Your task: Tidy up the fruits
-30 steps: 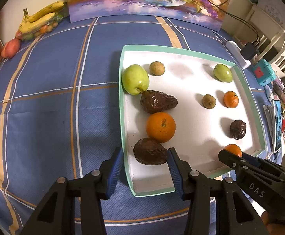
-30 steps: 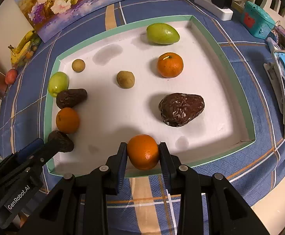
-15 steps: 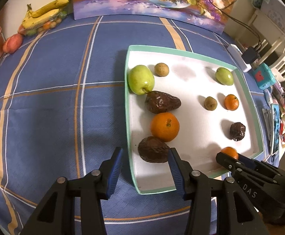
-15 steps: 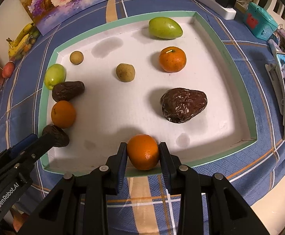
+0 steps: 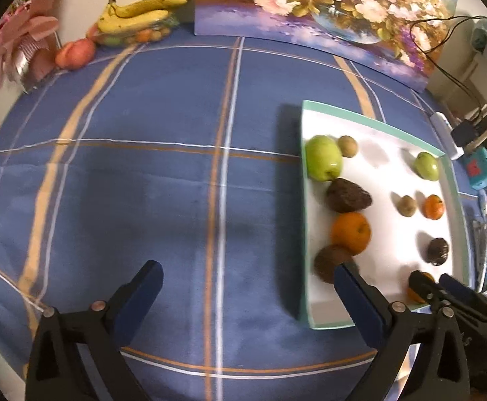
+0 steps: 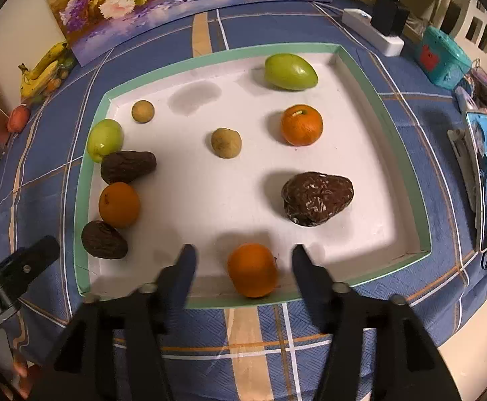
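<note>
Blue plaid-clothed desk (image 5: 163, 180) with white, green-rimmed tray (image 6: 91, 153) of fruit. Round orange fruit (image 6: 252, 274) between wide-spread right gripper (image 6: 243, 259), touching neither finger. Left gripper (image 5: 248, 275) wide, holding nothing, over cloth.

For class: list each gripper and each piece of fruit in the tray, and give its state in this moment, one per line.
Left gripper: open, empty, over the cloth.
Right gripper: open, astride the near orange.
Near orange: released, resting by the tray rim.
Left row of apple, avocado, orange, avocado: lined along the left wall.
Big avocado: lying loose.
Far orange: stem up.
Green mango: lying on its side.
</note>
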Demonstrator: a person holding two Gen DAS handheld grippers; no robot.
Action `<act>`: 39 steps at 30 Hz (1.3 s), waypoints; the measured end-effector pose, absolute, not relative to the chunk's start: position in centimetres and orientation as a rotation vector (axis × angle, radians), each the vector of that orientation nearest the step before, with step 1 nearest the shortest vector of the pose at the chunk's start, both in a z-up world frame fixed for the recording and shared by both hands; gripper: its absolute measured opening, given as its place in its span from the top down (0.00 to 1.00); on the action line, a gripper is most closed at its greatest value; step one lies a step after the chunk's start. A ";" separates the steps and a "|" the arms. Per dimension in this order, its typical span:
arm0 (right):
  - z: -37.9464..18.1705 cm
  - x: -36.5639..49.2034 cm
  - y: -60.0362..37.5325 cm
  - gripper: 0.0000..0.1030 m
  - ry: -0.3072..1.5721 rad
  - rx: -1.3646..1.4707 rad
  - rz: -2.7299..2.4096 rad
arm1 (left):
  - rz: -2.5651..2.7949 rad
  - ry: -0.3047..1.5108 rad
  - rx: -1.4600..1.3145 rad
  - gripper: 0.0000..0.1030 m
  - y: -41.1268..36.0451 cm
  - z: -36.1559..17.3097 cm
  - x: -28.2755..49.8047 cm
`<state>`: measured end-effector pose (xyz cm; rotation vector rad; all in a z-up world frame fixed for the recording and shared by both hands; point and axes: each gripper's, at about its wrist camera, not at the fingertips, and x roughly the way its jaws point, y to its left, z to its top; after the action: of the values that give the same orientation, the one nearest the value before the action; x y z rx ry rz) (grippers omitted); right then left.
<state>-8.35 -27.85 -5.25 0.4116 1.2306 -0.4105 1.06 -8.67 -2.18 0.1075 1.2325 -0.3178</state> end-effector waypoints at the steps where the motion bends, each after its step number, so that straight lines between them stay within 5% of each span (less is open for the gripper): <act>1: -5.1 -8.3 -27.7 0.32 1.227 0.402 -0.412 | -0.313 1.233 0.113 0.00 -8.3 -2.1 1.1; 5: -4.7 -8.1 -26.9 0.27 1.202 0.368 -0.396 | -0.294 1.220 0.124 0.00 -7.1 -1.6 1.1; 7: -4.4 -8.0 -26.4 0.11 1.184 0.356 -0.386 | -0.282 1.202 0.128 0.00 -6.8 -1.1 1.2; 39: -1.2 -8.5 -22.3 0.11 1.063 0.276 -0.376 | -0.193 1.161 0.197 0.00 -4.7 0.8 -0.4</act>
<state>-8.48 -22.30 -1.17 0.2765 1.0634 -0.3757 -0.39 -4.66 0.85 0.1970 1.1610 -0.1927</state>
